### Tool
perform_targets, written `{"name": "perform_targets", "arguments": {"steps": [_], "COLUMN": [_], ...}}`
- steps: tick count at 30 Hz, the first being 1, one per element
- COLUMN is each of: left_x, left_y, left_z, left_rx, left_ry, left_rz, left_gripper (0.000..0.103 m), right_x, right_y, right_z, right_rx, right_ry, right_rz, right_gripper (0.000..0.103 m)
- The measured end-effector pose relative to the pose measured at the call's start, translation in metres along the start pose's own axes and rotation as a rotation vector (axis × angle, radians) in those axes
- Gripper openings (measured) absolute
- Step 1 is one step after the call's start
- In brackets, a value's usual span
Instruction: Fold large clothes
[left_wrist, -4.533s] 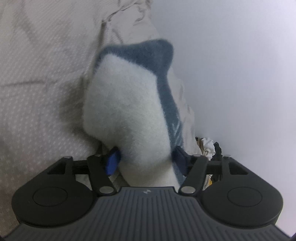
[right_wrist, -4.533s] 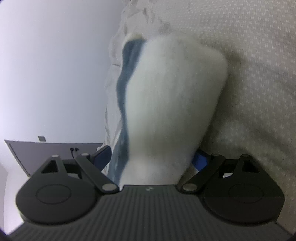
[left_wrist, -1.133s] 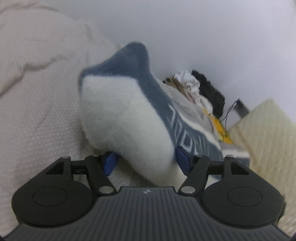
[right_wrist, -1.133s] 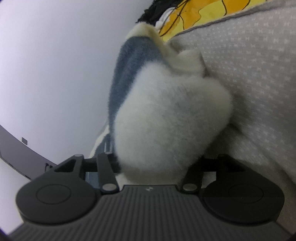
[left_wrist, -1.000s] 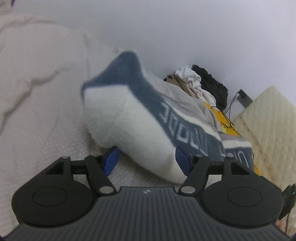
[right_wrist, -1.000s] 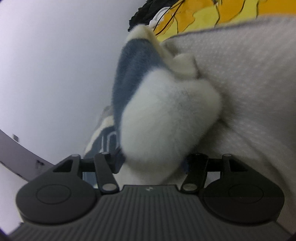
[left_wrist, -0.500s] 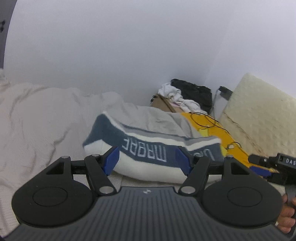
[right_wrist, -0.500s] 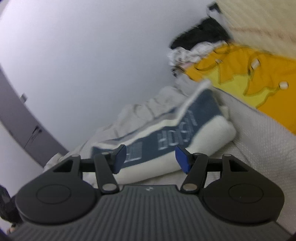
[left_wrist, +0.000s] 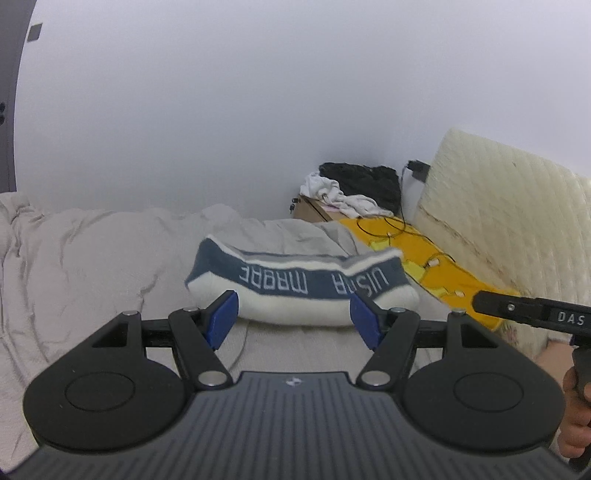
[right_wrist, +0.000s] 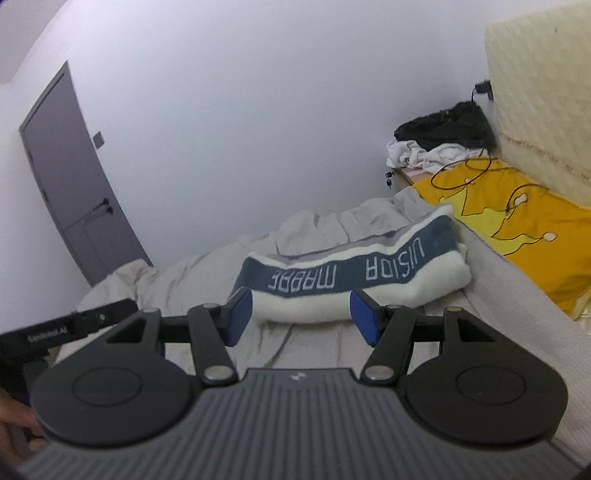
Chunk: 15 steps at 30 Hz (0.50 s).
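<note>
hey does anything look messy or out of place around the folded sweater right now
The folded white and blue fleece sweater lies tidy on the rumpled grey bedsheet. Oddities: a thin black cable trails over the yellow blanket, beside heaped clothes.

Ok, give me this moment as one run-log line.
folded fleece garment lying on bed cover | left gripper open, empty | right gripper open, empty

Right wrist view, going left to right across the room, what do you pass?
Grey door → folded white and blue sweater → pile of black and white clothes → yellow blanket.
</note>
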<state>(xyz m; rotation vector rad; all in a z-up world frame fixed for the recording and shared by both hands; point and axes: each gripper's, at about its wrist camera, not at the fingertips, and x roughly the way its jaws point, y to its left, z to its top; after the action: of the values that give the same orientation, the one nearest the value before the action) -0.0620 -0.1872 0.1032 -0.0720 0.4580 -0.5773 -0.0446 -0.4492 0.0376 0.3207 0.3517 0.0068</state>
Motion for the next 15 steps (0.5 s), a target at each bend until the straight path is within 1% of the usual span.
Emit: {"name": "perform_targets", "arguments": {"steps": [3,6,8,15], "left_x": [-0.021,-0.038,-0.047,-0.062], "left_y": [-0.013,-0.016,-0.02,-0.018], "left_z": [-0.011,-0.023,-0.032,-0.066], "left_rx": [0.032,-0.004,-0.009,-0.007], "left_ry": [-0.012,-0.021,-0.031,-0.049], "left_rz": [-0.011,-0.027,-0.022,-0.01], "left_gripper": [0.072,0.072,0.072,0.072], "right_x": [-0.016,-0.028,-0.035,-0.05], "right_y": [0.01,0.018,0.023,0.034], "right_z": [-0.014,-0.028,-0.037,-0.064], "right_rx": [-0.03,-0.053,-0.064,-0.115], "right_ry": [-0.018,-0.037,-0.048,-0.086], "right_rz": [-0.012,-0.02,-0.03,-0.063], "right_gripper": [0.062,0.062,0.062,0.062]}}
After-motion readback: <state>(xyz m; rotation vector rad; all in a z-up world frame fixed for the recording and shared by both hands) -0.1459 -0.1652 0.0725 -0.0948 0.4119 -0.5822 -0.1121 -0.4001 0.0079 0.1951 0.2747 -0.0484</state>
